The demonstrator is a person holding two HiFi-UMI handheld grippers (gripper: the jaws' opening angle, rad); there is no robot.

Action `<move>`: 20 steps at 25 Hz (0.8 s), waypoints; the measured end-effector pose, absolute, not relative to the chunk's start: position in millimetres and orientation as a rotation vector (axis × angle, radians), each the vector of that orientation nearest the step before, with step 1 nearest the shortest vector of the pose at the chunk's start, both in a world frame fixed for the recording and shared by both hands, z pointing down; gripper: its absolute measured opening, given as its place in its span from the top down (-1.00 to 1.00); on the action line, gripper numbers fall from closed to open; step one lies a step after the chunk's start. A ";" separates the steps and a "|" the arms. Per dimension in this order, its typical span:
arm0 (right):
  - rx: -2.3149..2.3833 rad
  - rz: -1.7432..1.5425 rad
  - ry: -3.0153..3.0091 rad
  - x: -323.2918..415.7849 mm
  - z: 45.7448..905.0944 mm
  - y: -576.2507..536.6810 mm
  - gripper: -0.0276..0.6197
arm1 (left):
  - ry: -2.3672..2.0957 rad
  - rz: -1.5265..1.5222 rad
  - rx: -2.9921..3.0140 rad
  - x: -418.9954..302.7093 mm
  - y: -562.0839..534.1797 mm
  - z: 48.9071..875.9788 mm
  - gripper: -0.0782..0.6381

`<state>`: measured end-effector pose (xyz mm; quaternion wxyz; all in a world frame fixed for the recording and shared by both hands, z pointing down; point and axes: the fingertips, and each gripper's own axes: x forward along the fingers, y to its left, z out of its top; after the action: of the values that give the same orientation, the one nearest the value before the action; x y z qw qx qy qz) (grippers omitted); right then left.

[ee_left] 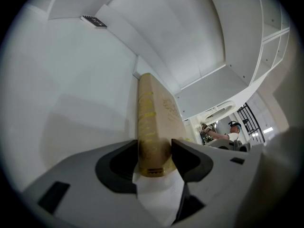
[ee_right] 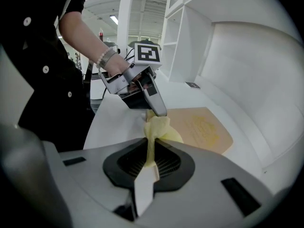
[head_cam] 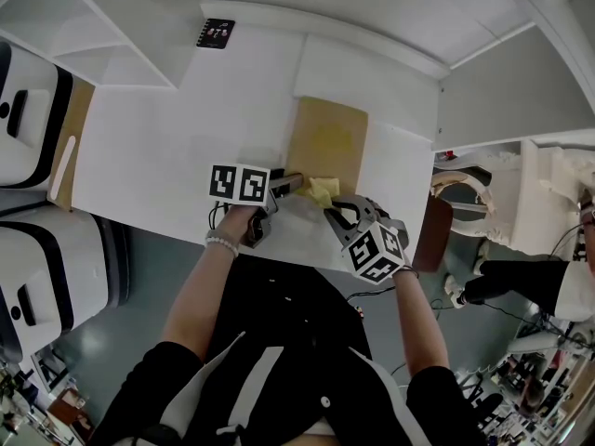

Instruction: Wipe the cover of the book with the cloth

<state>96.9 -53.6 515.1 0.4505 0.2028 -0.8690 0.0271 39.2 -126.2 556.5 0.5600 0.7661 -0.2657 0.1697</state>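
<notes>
Book (head_cam: pixel 327 142) edge in left tongs (head_cam: pixel 296 182), cloth (head_cam: pixel 323 190) beside

It looked like a robotics lab or recording studio rather than a home — a bare white tabletop (head_cam: pixel 167 147) stood among white open shelving (head_cam: pixel 102 35), bulky white-and-black machines (head_cam: pixel 37 277) sat on the grey painted floor (head_cam: pixel 158 277), black cables (head_cam: pixel 517 314) trailed across it, and a second person (ee_left: pixel 228 134) worked at cluttered equipment behind
</notes>
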 end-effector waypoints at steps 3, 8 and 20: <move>0.557 0.110 -2.186 100.8 501.2 -62.8 0.80 | -0.626 0.399 1.806 38.7 -126.2 556.1 0.16; 0.745 0.130 -2.204 122.6 483.6 -107.7 0.80 | -0.625 0.398 1.806 39.1 -126.0 557.1 0.16; 1.151 0.186 -2.014 182.0 491.7 -232.3 0.80 | -0.626 0.400 1.806 39.4 -126.1 556.7 0.16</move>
<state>182.0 -232.3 491.7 0.3959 0.4543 -0.7947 0.0735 39.4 -126.1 556.7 0.5601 0.7662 -0.2655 0.1697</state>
